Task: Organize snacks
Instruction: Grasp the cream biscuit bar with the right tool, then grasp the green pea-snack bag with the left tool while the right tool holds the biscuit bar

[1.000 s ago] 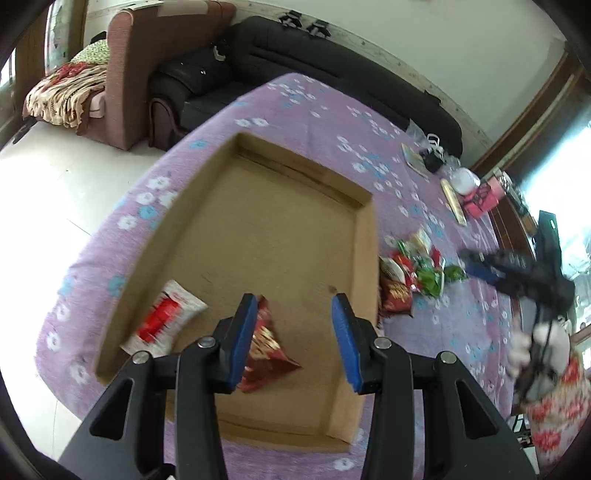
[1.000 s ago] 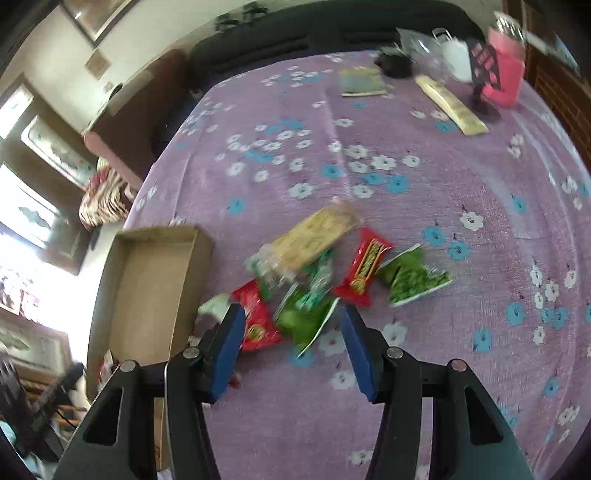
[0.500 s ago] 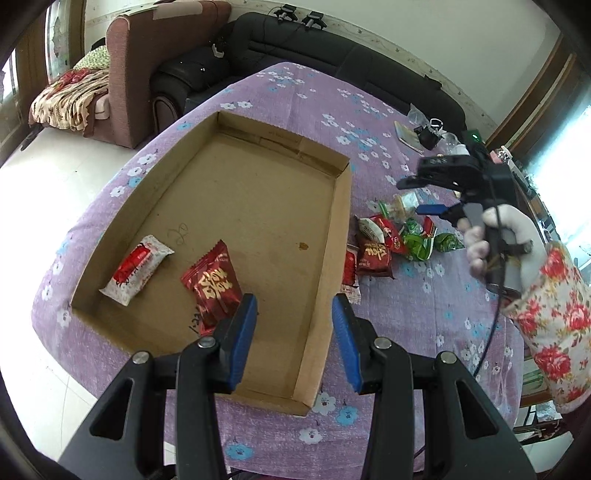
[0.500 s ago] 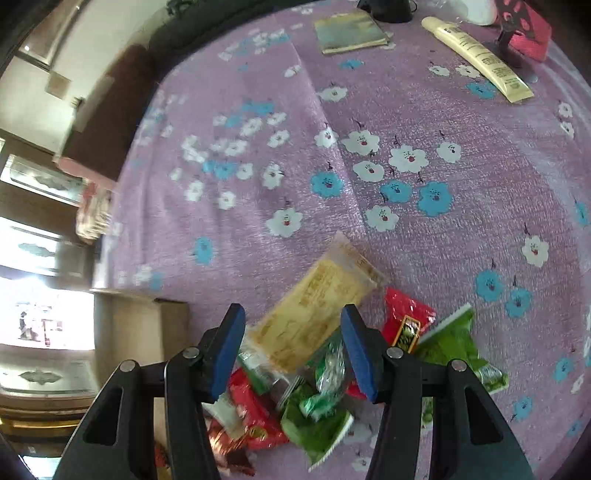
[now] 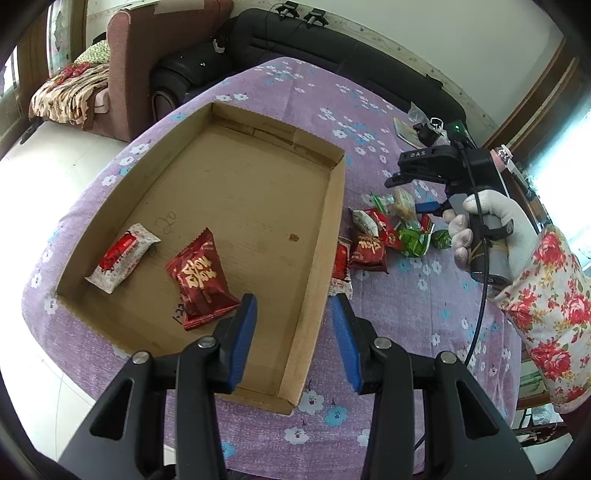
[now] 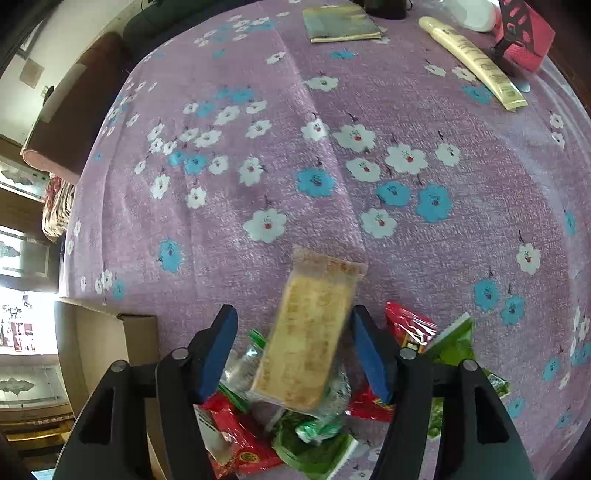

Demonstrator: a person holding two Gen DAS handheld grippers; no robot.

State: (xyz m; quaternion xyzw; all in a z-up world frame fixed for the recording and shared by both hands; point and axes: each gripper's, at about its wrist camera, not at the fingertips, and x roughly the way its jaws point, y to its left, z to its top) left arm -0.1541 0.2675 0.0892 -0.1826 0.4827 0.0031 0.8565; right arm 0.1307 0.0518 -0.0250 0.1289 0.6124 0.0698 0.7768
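Observation:
A shallow cardboard box (image 5: pixel 334 206) lies on the purple flowered tablecloth. In it lie a dark red snack pack (image 5: pixel 201 278) and a red-and-white pack (image 5: pixel 122 258). My left gripper (image 5: pixel 293 332) is open and empty above the box's near right wall. A pile of red and green snack packs (image 5: pixel 391 230) lies right of the box. My right gripper (image 6: pixel 291 350) is open, its fingers on either side of a yellow cracker pack (image 6: pixel 310 339) on top of the pile; in the left wrist view it (image 5: pixel 424 199) hangs over the pile.
At the far side of the table lie a cream tube (image 6: pixel 472 62), a greenish booklet (image 6: pixel 343 18) and a pink object (image 6: pixel 524 33). A black sofa (image 5: pixel 332 48) and a brown armchair (image 5: pixel 147 55) stand beyond the table. The box corner (image 6: pixel 125 328) is left of the pile.
My left gripper has pulled back from the dark red pack, which lies in the box. My right gripper has come down over the pile and now straddles the yellow cracker pack.

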